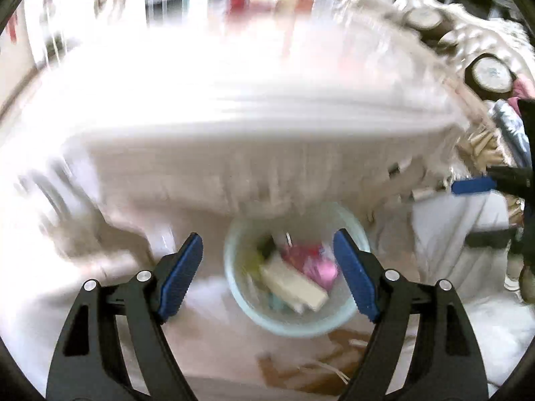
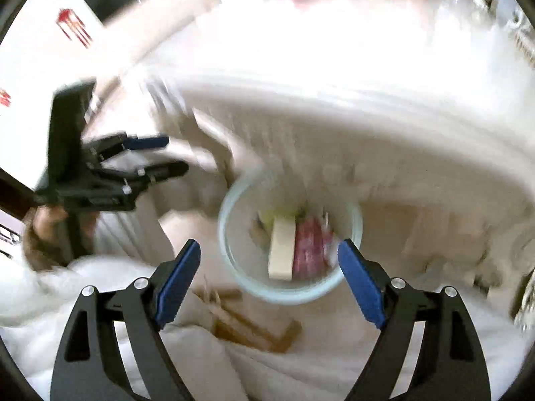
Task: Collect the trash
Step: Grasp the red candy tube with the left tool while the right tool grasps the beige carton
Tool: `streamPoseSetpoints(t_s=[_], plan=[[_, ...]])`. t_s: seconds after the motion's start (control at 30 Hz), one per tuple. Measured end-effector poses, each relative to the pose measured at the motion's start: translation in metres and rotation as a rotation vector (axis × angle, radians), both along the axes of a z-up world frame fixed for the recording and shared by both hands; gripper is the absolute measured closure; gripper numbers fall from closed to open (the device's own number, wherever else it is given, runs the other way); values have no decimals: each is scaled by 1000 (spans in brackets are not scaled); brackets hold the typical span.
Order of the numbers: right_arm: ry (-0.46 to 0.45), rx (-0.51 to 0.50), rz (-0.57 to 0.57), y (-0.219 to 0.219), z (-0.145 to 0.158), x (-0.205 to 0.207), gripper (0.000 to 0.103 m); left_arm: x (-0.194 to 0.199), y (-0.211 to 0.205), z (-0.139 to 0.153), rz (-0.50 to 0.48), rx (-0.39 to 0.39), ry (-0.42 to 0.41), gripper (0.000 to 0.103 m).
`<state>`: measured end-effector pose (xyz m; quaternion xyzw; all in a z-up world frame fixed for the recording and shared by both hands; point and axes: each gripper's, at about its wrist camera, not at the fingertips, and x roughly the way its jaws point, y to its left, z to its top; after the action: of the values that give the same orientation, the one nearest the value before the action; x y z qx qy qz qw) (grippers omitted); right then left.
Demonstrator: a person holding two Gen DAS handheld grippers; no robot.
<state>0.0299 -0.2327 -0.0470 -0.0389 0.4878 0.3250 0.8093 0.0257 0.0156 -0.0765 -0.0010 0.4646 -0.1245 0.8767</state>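
Above the pale bin (image 1: pixel 294 267) we hold both grippers, each tilted down toward it. Our left gripper (image 1: pixel 267 267) has its blue-padded fingers (image 1: pixel 182 274) spread wide with nothing between them, and the bin shows in the gap. Our right gripper (image 2: pixel 269 274) is spread just as wide and equally bare, with the bin's rim (image 2: pixel 234 207) framed between its pads.

From the right wrist view, the left gripper (image 2: pixel 164 157) appears off to the left of the bin, held level by a hand (image 2: pixel 50 224) wrapped around its black handle. From the left wrist view only one blue finger (image 1: pixel 473 185) of the right gripper pokes in from the right of the bin; the rest is cut off by the edge.

Inside the bin we can make out a cream block (image 2: pixel 282 250), something pink or red (image 2: pixel 309 250) beside it, and a yellowish scrap behind them. Motion blur keeps us from naming any of these.

Beyond the bin rises a table (image 1: pixel 234 107) under a white cloth, washed out by glare. Nearer to us than the bin, brown shapes (image 2: pixel 254 327) lie on white fabric, too smeared to identify. Items along the table's far edge are streaks of colour only.
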Motion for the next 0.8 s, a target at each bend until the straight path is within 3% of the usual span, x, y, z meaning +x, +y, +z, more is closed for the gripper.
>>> streamPoseSetpoints(t_s=[0.13, 0.23, 0.33, 0.53, 0.67, 0.8], plan=[[-259, 43, -166, -19, 62, 41, 23, 34, 5, 60, -55, 31, -184, 24], [-332, 51, -256, -21, 80, 86, 23, 90, -3, 88, -98, 123, -304, 24], [-386, 18, -262, -7, 85, 130, 23, 148, -12, 96, -173, 146, -311, 24], [-369, -13, -233, 22, 80, 223, 23, 246, -18, 94, -230, 84, -268, 24], [-276, 17, -222, 35, 73, 285, 23, 286, -32, 82, -284, 96, -218, 24], [-259, -9, -229, 55, 63, 324, 23, 313, -38, 71, -318, 111, -199, 24]])
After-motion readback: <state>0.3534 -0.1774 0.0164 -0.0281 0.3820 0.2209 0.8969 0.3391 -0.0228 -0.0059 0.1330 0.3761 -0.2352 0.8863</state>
